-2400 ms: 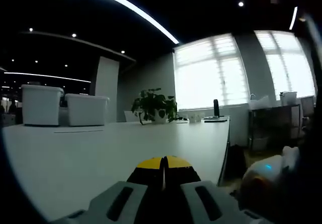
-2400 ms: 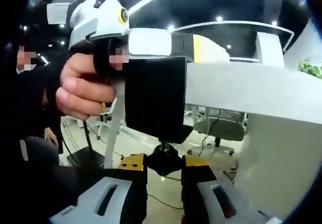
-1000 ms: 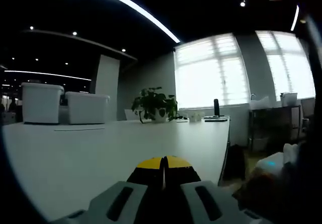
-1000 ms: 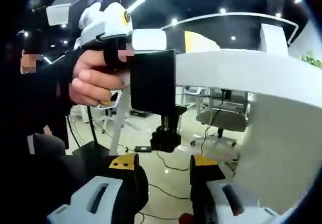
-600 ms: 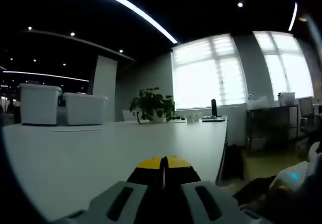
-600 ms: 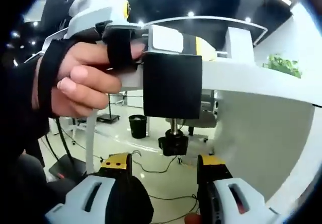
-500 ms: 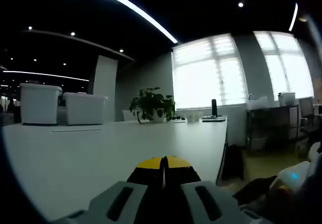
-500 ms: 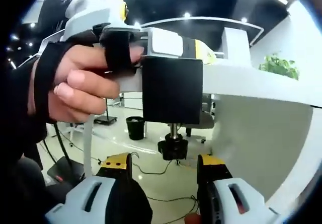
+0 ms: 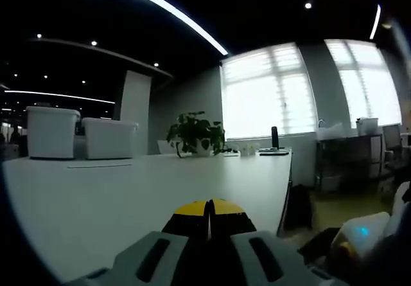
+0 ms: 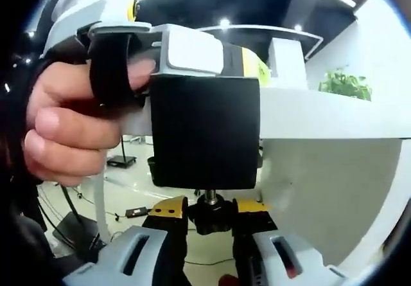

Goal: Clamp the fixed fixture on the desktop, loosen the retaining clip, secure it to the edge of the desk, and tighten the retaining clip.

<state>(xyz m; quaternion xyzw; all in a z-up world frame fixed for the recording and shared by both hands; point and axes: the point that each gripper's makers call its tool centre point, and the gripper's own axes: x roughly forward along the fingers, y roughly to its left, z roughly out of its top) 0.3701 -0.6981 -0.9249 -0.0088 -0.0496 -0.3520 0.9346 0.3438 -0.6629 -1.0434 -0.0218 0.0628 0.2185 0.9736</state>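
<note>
Across the left gripper view spreads the broad white desk top (image 9: 128, 196), running away to a far edge where a leafy green potted plant (image 9: 196, 134) stands before tall bright windows (image 9: 266, 93). Two white rectangular storage boxes (image 9: 52, 133) sit side by side at the desk's far left, and a small dark upright object on the far right end is too small to identify. In the right gripper view the same desk appears from below and outside its edge, as a thick white slab (image 10: 334, 112) with the plant beyond.

Over that edge sits the black block-shaped fixed fixture (image 10: 205, 132), its body hanging against the side of the slab. A person's hand (image 10: 67, 128) grips the handle of the left gripper, whose white-and-yellow body (image 10: 192, 51) lies on top of the fixture. Below the fixture a threaded rod drops to the round black retaining clip knob (image 10: 212, 214).

The right gripper (image 10: 212, 212) comes up from beneath, its yellow-tipped jaws set close on either side of the knob and apparently touching it; I cannot tell for certain how firmly they hold. The left gripper (image 9: 208, 210) shows its yellow-tipped jaws pressed together with only a thin seam between them, low over the desk top; what they pinch is hidden there. The right gripper's pale body with a small blue light (image 9: 359, 234) sits at that view's lower right, beyond the desk edge.
</note>
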